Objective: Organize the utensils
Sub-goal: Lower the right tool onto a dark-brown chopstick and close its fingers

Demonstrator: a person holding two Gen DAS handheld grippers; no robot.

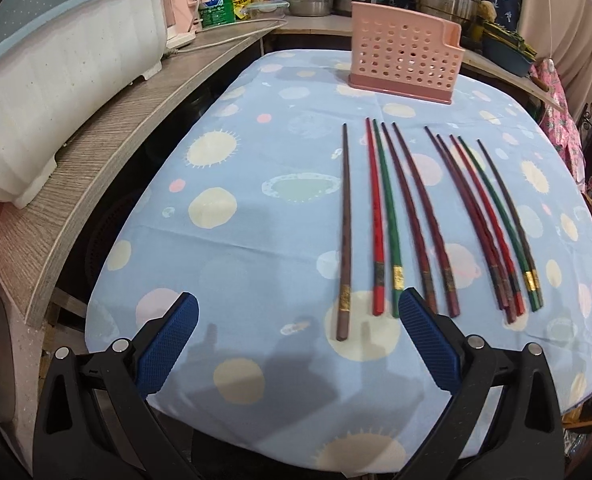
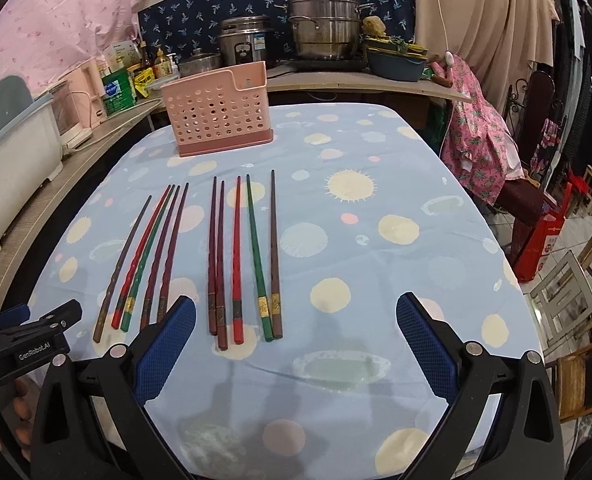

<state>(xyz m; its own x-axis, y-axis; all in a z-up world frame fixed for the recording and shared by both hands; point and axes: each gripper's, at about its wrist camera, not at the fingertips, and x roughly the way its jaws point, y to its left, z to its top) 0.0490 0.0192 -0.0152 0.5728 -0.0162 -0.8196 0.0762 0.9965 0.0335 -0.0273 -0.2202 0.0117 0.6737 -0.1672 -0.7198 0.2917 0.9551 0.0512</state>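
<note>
Table (image 2: 375, 240): ten chopsticks lie flat in two groups of five, side by side, tips pointing away toward the far edge. Left group (image 2: 144, 256) fans slightly, sticks near or touching each other; right group (image 2: 242, 256) lies just beside it, sticks more parallel. Holder basket (image 2: 220, 116) stands upright beyond both groups, near the table's far edge, well apart from the tips. Shelf (image 1: 108, 148) runs along the table's left side; a tub (image 1: 64, 80) sits on it. Pots (image 2: 319, 24) stand behind the basket, on the counter past the table.
</note>
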